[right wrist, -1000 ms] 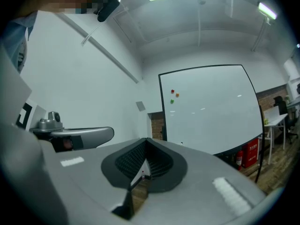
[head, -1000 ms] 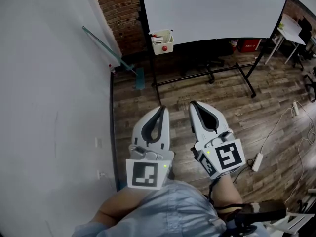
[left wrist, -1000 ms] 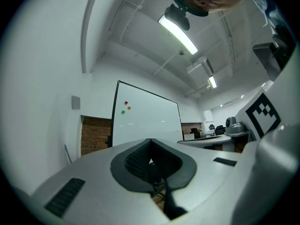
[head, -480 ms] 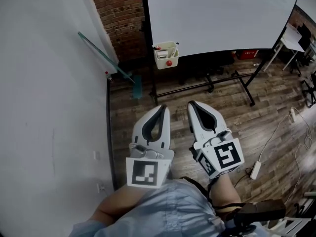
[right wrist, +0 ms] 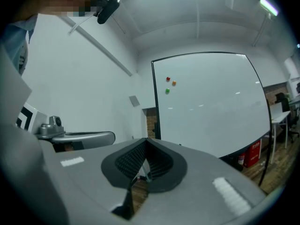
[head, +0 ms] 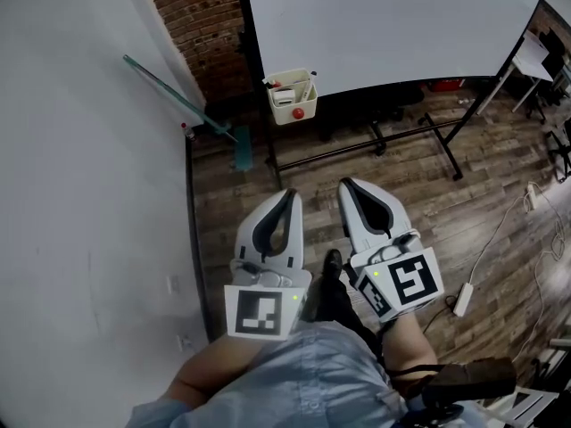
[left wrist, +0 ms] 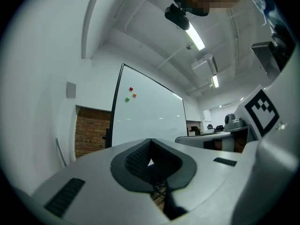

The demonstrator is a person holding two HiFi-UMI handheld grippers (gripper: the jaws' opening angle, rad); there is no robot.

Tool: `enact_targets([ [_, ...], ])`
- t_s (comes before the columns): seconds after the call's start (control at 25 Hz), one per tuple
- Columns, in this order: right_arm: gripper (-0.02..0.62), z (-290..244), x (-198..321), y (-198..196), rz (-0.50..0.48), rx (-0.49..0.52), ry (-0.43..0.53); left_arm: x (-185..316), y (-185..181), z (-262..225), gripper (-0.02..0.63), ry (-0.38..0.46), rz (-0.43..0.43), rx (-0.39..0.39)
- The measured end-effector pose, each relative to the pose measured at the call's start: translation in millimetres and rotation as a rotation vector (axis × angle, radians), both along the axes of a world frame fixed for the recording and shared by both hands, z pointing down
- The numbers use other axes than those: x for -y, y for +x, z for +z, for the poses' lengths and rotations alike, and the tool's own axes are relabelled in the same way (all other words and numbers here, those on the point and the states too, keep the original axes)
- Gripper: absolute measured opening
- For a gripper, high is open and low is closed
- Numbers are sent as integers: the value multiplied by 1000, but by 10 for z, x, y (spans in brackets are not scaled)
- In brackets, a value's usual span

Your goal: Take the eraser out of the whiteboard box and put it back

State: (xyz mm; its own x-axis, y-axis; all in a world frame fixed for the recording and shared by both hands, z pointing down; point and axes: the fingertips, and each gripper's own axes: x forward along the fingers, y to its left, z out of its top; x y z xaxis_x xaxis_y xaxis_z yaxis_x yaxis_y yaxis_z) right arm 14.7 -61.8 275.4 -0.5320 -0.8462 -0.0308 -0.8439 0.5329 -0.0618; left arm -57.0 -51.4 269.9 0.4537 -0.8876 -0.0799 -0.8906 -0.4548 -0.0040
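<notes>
A cream box [head: 290, 97] hangs at the lower left corner of the whiteboard [head: 384, 25]. In it I see a white item and a small red round thing; which one is the eraser I cannot tell. My left gripper [head: 288, 194] and right gripper [head: 347, 185] are held side by side over the wooden floor, well short of the box. Both point level toward the whiteboard, shut and with nothing in them. In the left gripper view the left gripper [left wrist: 150, 140] has its jaw tips meeting. The right gripper [right wrist: 146, 139] looks the same in its own view.
A green-handled mop [head: 183, 102] leans on the white wall at left. The whiteboard stand's black legs [head: 375, 143] spread over the floor. A power strip [head: 462, 295] with cables lies at right, and a white table [head: 535, 56] stands far right. A shoe [head: 332, 262] shows between the grippers.
The person has stepped toward the whiteboard, and both shut grippers moved forward together. A shoe now shows between them. The box sits lower in the head view than a second ago.
</notes>
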Motion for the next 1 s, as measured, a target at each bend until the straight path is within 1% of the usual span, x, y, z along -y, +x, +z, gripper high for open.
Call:
enact_targets([
  [0.16, 2, 67, 329, 73, -18, 9, -3, 322, 78, 75, 6, -10, -17, 14],
  [0.28, 2, 95, 617, 93, -53, 16, -3, 585, 124, 92, 6, -11, -42, 24],
  [0.68, 2, 58, 1579, -7, -233, -3, 10, 1457, 156, -71, 6, 20, -181, 49],
  [1.0, 5, 10, 2057, -150, -375, -30, 30, 1900, 130, -175, 6, 45, -286, 53],
])
